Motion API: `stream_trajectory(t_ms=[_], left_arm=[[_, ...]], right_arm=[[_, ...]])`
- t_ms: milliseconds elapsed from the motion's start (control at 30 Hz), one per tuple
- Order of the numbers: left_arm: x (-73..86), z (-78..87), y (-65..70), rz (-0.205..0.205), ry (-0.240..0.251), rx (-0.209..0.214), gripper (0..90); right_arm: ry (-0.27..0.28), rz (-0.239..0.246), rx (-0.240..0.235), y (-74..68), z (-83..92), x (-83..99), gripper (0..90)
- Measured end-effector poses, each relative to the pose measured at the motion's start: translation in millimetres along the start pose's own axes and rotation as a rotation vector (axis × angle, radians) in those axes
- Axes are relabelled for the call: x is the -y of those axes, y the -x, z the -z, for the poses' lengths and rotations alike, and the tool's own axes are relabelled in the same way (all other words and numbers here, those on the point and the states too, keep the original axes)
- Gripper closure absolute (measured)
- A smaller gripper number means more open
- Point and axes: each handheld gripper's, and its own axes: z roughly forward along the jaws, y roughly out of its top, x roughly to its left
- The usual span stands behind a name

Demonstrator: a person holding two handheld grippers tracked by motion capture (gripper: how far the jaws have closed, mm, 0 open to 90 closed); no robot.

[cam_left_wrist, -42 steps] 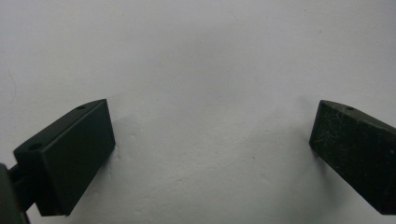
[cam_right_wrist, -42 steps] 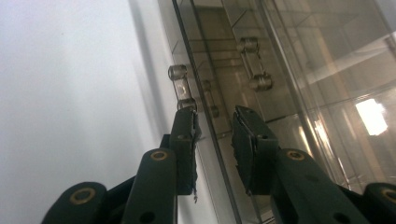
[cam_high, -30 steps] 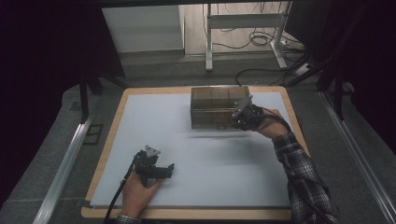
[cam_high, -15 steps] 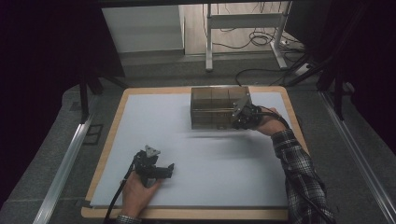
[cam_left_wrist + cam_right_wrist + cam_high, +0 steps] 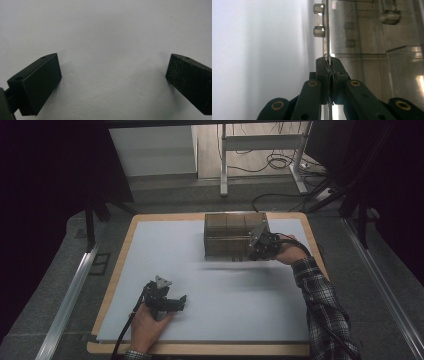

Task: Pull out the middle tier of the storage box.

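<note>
A clear brown-tinted box [image 5: 227,237] with inner compartments stands on the white mat [image 5: 215,295] at the far middle. My right gripper [image 5: 254,251] is at its front right corner. In the right gripper view the gripper [image 5: 329,61] is shut on the thin edge of a clear panel [image 5: 327,37] of the box [image 5: 367,50], just below a clear hinge [image 5: 319,21]. My left gripper [image 5: 181,301] rests on the mat near the front left, held by a hand. Its jaws stand wide apart over bare mat, so the gripper [image 5: 113,82] is open and holds nothing.
The mat lies on a wooden board [image 5: 120,270] with a raised rim. Metal rails [image 5: 70,295] run along both sides of the table. A cable [image 5: 125,332] trails from the left gripper toward the front edge. A plaid sleeve [image 5: 325,310] reaches in from the front right.
</note>
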Motion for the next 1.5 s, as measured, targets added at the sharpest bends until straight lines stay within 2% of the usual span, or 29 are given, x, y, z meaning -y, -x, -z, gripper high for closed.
stream_trajectory(t_ms=[367,567,600,700,800,967,1300,1400,1500], left_arm=[[0.0,0.0,0.0,0.000,0.000,0.000,0.0],[0.0,0.0,0.0,0.000,0.000,0.000,0.0],[0.0,0.0,0.0,0.000,0.000,0.000,0.0],[0.0,0.0,0.1,0.000,0.000,0.000,0.0],[0.0,0.0,0.1,0.000,0.000,0.000,0.0],[0.0,0.0,0.0,0.000,0.000,0.000,0.0],[0.0,0.0,0.0,0.000,0.000,0.000,0.0],[0.0,0.0,0.0,0.000,0.000,0.000,0.0],[0.0,0.0,0.0,0.000,0.000,0.000,0.0]], right_arm=[[-0.002,0.027,-0.033,-16.4,2.3,1.3,86.5],[-0.010,0.042,-0.034,-24.3,1.0,2.4,86.9],[-0.016,0.047,-0.019,-25.0,0.8,2.5,86.9],[-0.010,0.045,-0.013,-25.3,0.6,3.5,86.4],[-0.004,0.045,0.016,-26.9,0.6,3.2,80.8],[-0.005,0.040,0.031,-28.9,-0.9,2.1,72.1],[0.034,0.030,0.061,-36.4,4.4,-1.9,66.7],[0.046,0.020,0.056,-39.3,5.1,-3.8,65.2],[0.046,0.011,0.076,-42.3,7.2,-5.0,63.5]])
